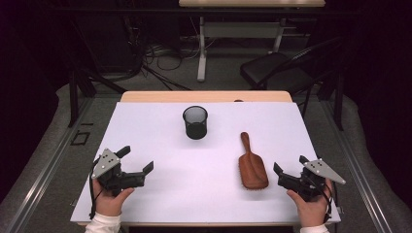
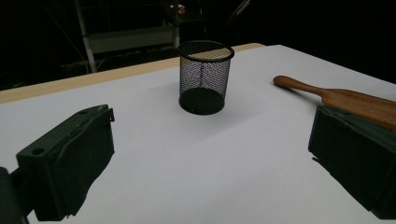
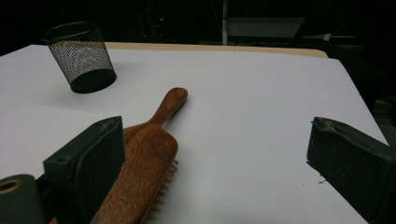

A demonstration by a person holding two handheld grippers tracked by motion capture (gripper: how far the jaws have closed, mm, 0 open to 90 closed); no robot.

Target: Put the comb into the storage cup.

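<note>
The wooden hairbrush (image 1: 251, 165) lies bristles down on the white table (image 1: 160, 204), handle pointing toward the mesh cup (image 1: 195, 122). The right gripper (image 1: 287, 174), jaws spread and empty, sits just beside it; best to close across the narrow handle. The left gripper (image 1: 138, 160) rests well apart, also released

No writing, label, brand, number or sign can be read anywhere in these views.
</note>
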